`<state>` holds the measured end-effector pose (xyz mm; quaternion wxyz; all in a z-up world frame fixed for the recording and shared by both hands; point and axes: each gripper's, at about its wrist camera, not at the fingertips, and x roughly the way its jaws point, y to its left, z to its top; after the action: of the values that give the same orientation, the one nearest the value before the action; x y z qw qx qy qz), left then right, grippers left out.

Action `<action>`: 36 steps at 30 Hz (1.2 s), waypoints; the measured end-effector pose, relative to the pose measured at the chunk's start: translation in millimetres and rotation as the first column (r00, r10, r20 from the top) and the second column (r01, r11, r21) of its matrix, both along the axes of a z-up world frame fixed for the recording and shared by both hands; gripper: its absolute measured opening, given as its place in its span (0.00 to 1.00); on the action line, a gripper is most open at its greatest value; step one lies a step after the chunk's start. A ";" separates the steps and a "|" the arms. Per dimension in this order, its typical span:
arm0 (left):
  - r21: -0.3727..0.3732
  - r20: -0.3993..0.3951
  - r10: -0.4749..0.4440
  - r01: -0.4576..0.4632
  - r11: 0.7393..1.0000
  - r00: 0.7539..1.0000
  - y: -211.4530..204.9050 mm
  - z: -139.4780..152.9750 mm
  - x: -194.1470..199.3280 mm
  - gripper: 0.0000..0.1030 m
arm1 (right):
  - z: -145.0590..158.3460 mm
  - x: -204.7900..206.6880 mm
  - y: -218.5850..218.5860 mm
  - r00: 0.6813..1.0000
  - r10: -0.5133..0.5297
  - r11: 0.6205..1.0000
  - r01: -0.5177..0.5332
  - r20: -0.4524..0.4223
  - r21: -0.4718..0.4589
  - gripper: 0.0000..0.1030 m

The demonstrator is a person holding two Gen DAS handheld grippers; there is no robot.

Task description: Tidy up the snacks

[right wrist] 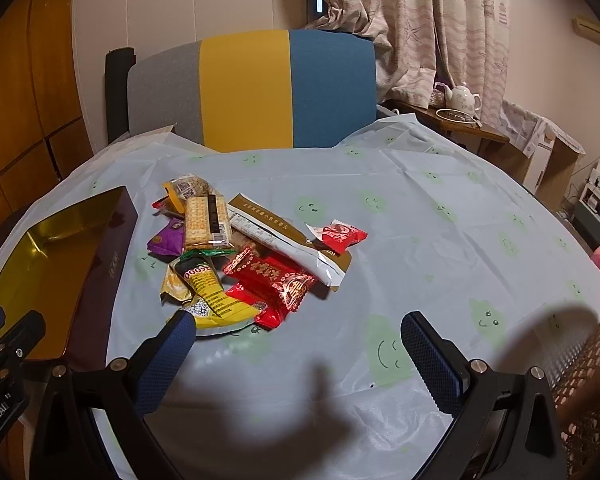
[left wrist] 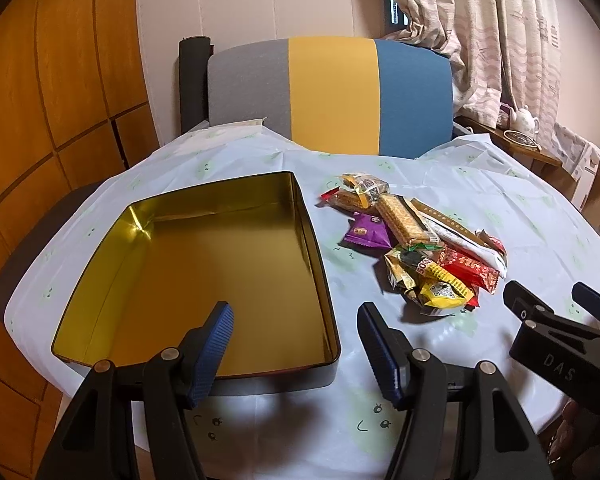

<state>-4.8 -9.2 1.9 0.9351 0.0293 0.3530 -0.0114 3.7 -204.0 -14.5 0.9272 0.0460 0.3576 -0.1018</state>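
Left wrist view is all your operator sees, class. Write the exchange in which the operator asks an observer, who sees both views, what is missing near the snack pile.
Operator: Any snack hidden behind the pile?
Observer: Yes, a small red packet lies on the far right of the pile, beside the long white and gold sachet.
Operator: What colour is the tin outside?
Observer: The tin has a dark maroon side wall.
Operator: Is the right gripper holding anything?
Observer: No. The right gripper is open, with bare tablecloth between its fingers.
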 end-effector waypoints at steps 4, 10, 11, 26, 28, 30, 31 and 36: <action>0.005 -0.001 -0.007 0.007 1.000 1.000 -2.2 -0.2 -0.1 0.64 | 2.3 -0.2 -5.9 1.000 -0.013 1.000 0.013 0.010 0.000 1.00; 0.009 -0.009 -0.019 0.019 1.000 1.000 -5.6 -1.4 -0.1 0.64 | 3.5 0.2 -15.2 0.999 -0.033 0.999 0.033 0.014 0.007 1.00; 0.010 -0.010 -0.021 0.021 1.000 1.000 -6.1 -1.6 -0.2 0.64 | 3.2 0.1 -16.1 0.999 -0.035 0.999 0.034 0.014 0.009 1.00; -0.157 -0.107 -0.233 0.215 0.964 0.967 -16.5 0.1 15.4 0.65 | 14.2 27.0 -43.7 0.999 0.044 0.998 -0.043 -0.018 0.048 1.00; -0.206 -0.185 -0.258 0.219 0.954 0.948 -21.2 -1.5 25.8 0.66 | 17.9 37.8 -54.5 0.997 0.071 0.996 -0.069 -0.043 0.060 1.00; -0.189 -0.189 -0.275 0.240 0.952 0.943 -29.2 0.3 32.7 0.66 | 23.8 47.6 -66.6 0.994 0.092 0.994 -0.088 -0.059 0.068 1.00; -0.183 -0.177 -0.283 0.251 0.951 0.943 -32.5 2.6 35.4 0.65 | 27.6 54.5 -74.0 0.992 0.106 0.993 -0.102 -0.071 0.065 1.00; -0.374 -0.235 -0.399 0.297 0.879 0.886 -29.9 9.2 67.8 0.64 | 34.4 84.3 -111.3 0.983 0.138 0.989 -0.131 -0.120 0.066 1.00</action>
<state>63.0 -39.1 11.0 0.8431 -0.0647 0.4748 -0.2439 88.0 -315.3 19.9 0.9061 0.0421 0.4198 -0.0313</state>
